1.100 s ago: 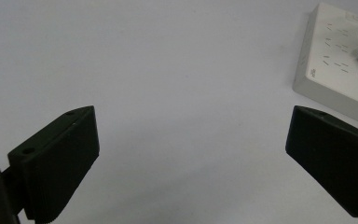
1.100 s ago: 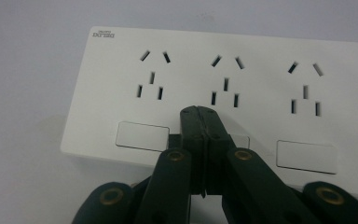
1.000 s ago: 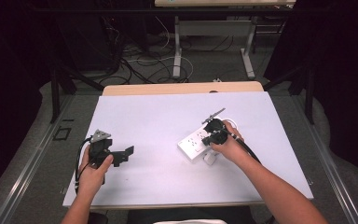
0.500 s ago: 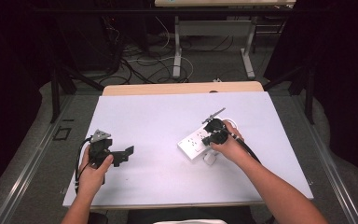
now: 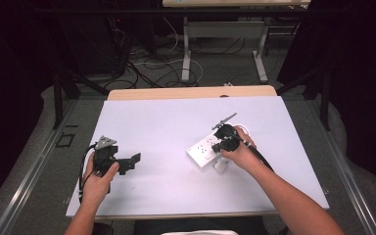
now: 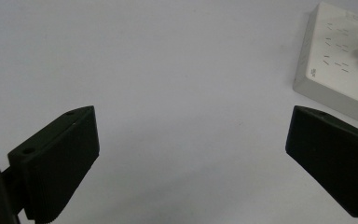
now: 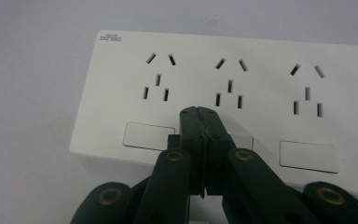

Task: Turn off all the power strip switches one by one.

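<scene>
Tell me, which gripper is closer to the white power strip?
Right. The right gripper has its shut jaws over the power strip, by the middle switch. The left gripper sits far off on the table, jaws open, with bare tabletop between it and the strip.

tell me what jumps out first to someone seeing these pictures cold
The white power strip right of centre on the pale table draws the eye, with three socket groups and a row of rocker switches. The right gripper, jaws shut together, has its tip over the middle switch; whether it presses cannot be told. Far to the left, the left gripper sits low near the table's front edge with jaws wide open and nothing between them.
</scene>
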Available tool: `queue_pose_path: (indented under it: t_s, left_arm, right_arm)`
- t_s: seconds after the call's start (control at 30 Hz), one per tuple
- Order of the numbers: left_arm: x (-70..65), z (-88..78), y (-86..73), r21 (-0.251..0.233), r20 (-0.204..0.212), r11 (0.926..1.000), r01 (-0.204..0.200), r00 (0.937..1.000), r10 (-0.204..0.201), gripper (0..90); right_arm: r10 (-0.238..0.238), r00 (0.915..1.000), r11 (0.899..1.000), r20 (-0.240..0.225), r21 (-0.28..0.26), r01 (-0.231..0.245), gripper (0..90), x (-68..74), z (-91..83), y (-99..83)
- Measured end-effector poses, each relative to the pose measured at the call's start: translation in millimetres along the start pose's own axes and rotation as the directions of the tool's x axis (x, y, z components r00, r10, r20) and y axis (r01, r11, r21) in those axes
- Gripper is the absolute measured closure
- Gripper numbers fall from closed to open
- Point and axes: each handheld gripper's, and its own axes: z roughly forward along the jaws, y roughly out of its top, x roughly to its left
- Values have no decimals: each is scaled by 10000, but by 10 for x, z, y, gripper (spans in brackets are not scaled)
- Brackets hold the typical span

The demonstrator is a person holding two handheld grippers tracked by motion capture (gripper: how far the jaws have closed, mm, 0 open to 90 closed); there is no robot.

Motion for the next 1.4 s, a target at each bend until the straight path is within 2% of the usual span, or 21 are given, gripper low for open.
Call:
queue_pose_path:
  t_s: [0.03, 0.07, 0.13, 0.17, 0.3, 0.37, 0.4, 0.47, 0.5, 0.57, 0.6, 0.7, 0.73, 0.77, 0.8, 0.87, 0.9, 1.4]
  left_arm:
    - [3, -1, 1, 7, -10, 10000, -54, 10000, 54, 28]
    - [1, -1, 1, 0, 2, 10000, -20, 10000, 20, 28]
    - [7, -3, 2, 14, -17, 9999, -100, 9999, 100, 28]
    - [0, -1, 0, 0, 4, 10000, -9, 10000, 9, 28]
    - [2, -1, 1, 3, 2, 10000, -30, 10000, 30, 28]
    - [6, -3, 3, 9, -11, 10000, -85, 10000, 85, 28]
    - [6, -3, 3, 8, -12, 10000, -86, 10000, 86, 28]
    - [6, -3, 3, 9, -10, 10000, -86, 10000, 86, 28]
    - [6, -3, 3, 13, -9, 10000, -91, 10000, 91, 28]
    - [6, -2, 3, 16, -8, 10000, -89, 10000, 89, 28]
    - [5, -2, 3, 26, -15, 10000, -81, 10000, 81, 28]
    - [7, -3, 3, 12, -7, 10000, -86, 10000, 86, 28]
    - [7, -3, 3, 10, -6, 10000, -80, 10000, 80, 28]
    - [7, -3, 3, 8, -7, 10000, -82, 10000, 82, 28]
    - [7, -3, 3, 11, -6, 10000, -84, 10000, 84, 28]
    - [6, -3, 2, 14, -6, 10000, -88, 10000, 88, 28]
    - [6, -3, 2, 16, -5, 10000, -90, 10000, 90, 28]
    - [-1, -3, -2, -6, -2, 10000, -26, 10000, 26, 28]
  right_arm:
    - [-15, 10000, 9996, -35, -281, 14, 900, 1, 15, -4]
    - [-68, 10000, 10000, -11, -70, 68, 900, -1, -2, 5]
    - [52, 10000, 9996, -69, -287, -54, 900, 14, -1, 4]
    - [78, 9999, 9997, -82, -210, -80, 900, 20, -12, 8]
    - [-20, 10000, 9994, -80, -347, 17, 900, 43, -15, 17]
    - [-51, 9998, 9995, -179, -310, 45, 900, 58, -21, 22]
    - [-101, 9998, 9999, -161, -41, 100, 900, 62, -40, 32]
    - [-208, 9996, 9996, -180, -191, 205, 900, 70, -33, 35]
    - [-160, 9997, 9988, -194, -470, 151, 900, 80, -15, 30]
    - [-189, 9997, 9995, -175, -238, 185, 900, 92, -31, 40]
    - [-205, 9996, 9997, -211, 155, 208, 900, 100, -55, 51]
    - [-265, 9993, 9987, -258, -431, 254, 900, 117, -15, 40]
    - [-154, 9995, 9995, -274, -287, 146, 900, 134, -22, 42]
    - [-280, 9993, 9996, -233, -17, 279, 900, 133, -35, 51]
    - [-290, 9993, 9995, -230, -142, 287, 900, 140, -25, 50]
    - [-122, 9996, 9999, -239, -17, 122, 900, 169, -32, 51]
    - [-458, 9983, 9989, -370, -72, 456, 900, 158, -30, 54]
    - [-734, 9957, 9973, -565, -23, 734, 900, 292, 19, 58]
